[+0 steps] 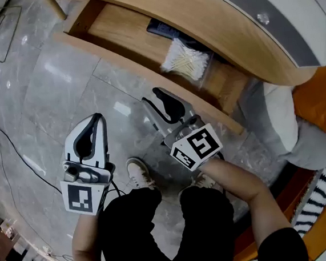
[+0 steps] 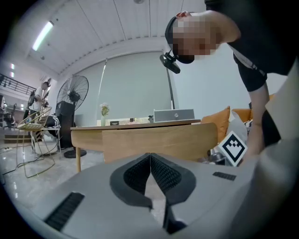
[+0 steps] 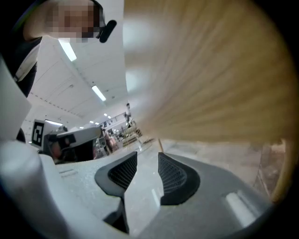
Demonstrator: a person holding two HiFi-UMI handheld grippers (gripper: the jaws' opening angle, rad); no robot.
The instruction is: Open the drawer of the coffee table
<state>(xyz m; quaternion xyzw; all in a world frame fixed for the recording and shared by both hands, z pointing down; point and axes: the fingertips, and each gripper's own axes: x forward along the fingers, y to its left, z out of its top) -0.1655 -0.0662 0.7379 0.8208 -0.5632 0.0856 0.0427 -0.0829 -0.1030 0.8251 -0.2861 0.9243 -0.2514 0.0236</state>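
The wooden coffee table (image 1: 210,25) runs across the top of the head view. Its drawer (image 1: 125,36) stands pulled out towards me, its front board (image 1: 116,60) over the floor. Inside lie a clear box of cotton swabs (image 1: 186,61) and a dark flat thing (image 1: 162,29). My right gripper (image 1: 160,94) is just short of the front board, open, with nothing between its pads (image 3: 173,172); the board (image 3: 210,70) fills its view as a blur. My left gripper (image 1: 96,121) hangs over the floor to the left, shut and empty (image 2: 150,158), facing the drawer front (image 2: 159,142).
Grey marble floor (image 1: 50,92) lies under both grippers, with a cable (image 1: 10,147) at the left. My shoes (image 1: 138,174) stand below the grippers. A white pillow (image 1: 282,115) and orange cushion (image 1: 321,100) sit right of the table. A fan (image 2: 72,93) and wire chair (image 2: 35,123) stand far left.
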